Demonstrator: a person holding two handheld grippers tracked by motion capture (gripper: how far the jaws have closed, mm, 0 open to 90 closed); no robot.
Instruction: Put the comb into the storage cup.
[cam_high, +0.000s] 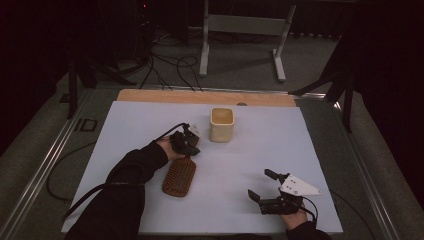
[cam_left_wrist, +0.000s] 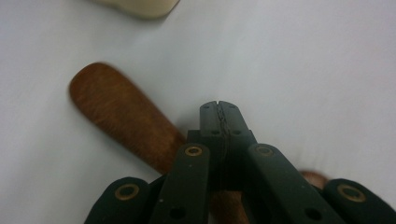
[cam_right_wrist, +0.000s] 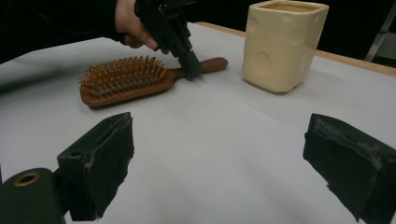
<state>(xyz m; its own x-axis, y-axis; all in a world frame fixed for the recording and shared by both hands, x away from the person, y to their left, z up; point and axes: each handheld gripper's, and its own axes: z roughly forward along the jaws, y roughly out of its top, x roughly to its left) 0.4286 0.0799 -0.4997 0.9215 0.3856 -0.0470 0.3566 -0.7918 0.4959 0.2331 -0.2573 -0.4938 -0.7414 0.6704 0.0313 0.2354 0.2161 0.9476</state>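
Here, from the high view, the brown wooden paddle hairbrush (cam_high: 179, 176) lies on the white bench (cam_high: 260, 150) at seven o'clock from the cream square ceramic cup (cam_high: 221, 124). In the left gripper view, the left hand-held gripper (cam_left_wrist: 219, 112) is closed and empty over the handle, a stiff, light, smooth place to grip. In the right gripper view, the right hand-held gripper (cam_right_wrist: 219, 154) gapes wide, empty.

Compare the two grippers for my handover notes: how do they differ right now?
The left gripper has its jaws shut, tips down at the hairbrush handle; the right gripper has its jaws wide open with nothing between them, away from the brush. Both are black and hand-held over the white table.
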